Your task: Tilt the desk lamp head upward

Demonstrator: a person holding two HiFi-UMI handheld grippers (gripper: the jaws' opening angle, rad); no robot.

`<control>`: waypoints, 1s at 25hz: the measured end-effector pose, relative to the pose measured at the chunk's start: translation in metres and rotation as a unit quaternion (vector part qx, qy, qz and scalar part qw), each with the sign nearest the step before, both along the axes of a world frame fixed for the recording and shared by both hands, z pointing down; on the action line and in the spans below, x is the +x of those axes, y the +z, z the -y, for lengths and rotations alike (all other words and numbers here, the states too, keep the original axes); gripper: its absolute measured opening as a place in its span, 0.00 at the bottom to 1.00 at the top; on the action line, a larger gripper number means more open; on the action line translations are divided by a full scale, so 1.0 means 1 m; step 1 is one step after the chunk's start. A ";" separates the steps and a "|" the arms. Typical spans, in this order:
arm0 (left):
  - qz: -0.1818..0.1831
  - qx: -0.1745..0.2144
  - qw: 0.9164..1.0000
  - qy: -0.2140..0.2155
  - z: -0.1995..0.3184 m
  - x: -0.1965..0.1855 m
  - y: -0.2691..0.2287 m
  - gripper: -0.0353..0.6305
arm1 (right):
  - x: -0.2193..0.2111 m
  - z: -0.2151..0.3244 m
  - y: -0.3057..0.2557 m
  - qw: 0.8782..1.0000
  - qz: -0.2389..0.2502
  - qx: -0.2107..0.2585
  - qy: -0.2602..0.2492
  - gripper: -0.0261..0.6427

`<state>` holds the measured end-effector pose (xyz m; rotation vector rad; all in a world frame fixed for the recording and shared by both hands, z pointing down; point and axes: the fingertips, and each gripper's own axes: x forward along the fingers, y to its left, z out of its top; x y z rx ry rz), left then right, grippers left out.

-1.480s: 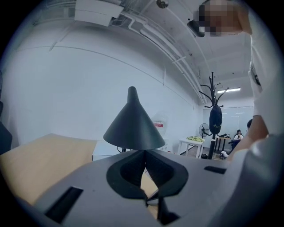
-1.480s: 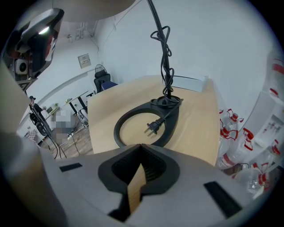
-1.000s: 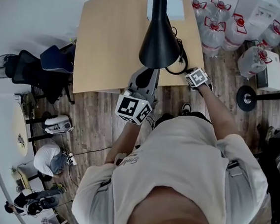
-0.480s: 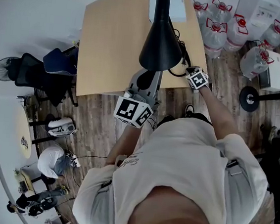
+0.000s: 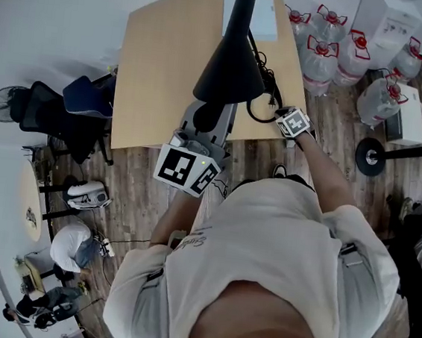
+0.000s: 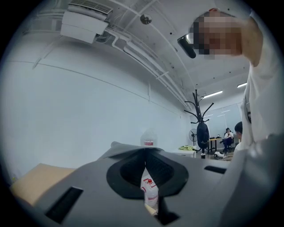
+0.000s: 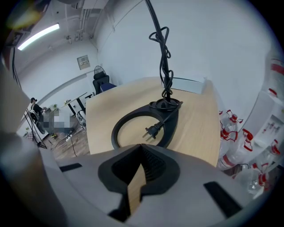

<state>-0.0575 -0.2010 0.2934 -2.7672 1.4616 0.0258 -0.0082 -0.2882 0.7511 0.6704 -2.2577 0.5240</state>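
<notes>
Table [image 5: 163,54] of light wood takes the upper middle of the head view. Its left half is bare, and wooden floor [image 5: 141,187] lies open before its near edge. Water bottles [image 5: 325,45] crowd the floor just beside its right edge, and an office chair [image 5: 48,114] stands off its left edge. The desk lamp head [image 5: 228,67], a black cone, hangs above the table's near right part with its wide mouth toward the person. The lamp's ring base [image 7: 171,128] sits near the near edge; a twisted cord [image 7: 165,57] rises from it and the plug [image 7: 151,131] lies inside the ring. The left hand-held gripper [image 6: 145,156] points up under the cone's rim on a stretched arm, its jaws pressed together with nothing between them; whether it touches the cone I cannot tell. The right hand-held gripper [image 7: 141,153], also clenched and empty, is held low just before the ring base. The bottle labels are red and white, their print too small to read.
</notes>
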 end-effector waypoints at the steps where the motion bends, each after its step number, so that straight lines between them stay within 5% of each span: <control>1: 0.004 0.005 1.000 -0.001 0.000 0.001 -0.005 0.08 | 0.000 -0.001 0.000 1.000 -0.004 0.001 -0.003 0.03; 13: 0.014 0.020 1.000 0.016 0.013 0.001 -0.052 0.08 | -0.002 0.000 -0.001 0.999 -0.034 -0.004 -0.028 0.03; 19: -0.025 0.040 0.999 0.018 0.022 0.002 -0.077 0.08 | -0.001 -0.004 0.000 0.999 -0.035 -0.006 -0.019 0.03; 25: -0.024 0.055 0.998 0.023 0.021 0.005 -0.085 0.08 | -0.001 -0.005 0.000 0.999 -0.037 -0.004 -0.017 0.03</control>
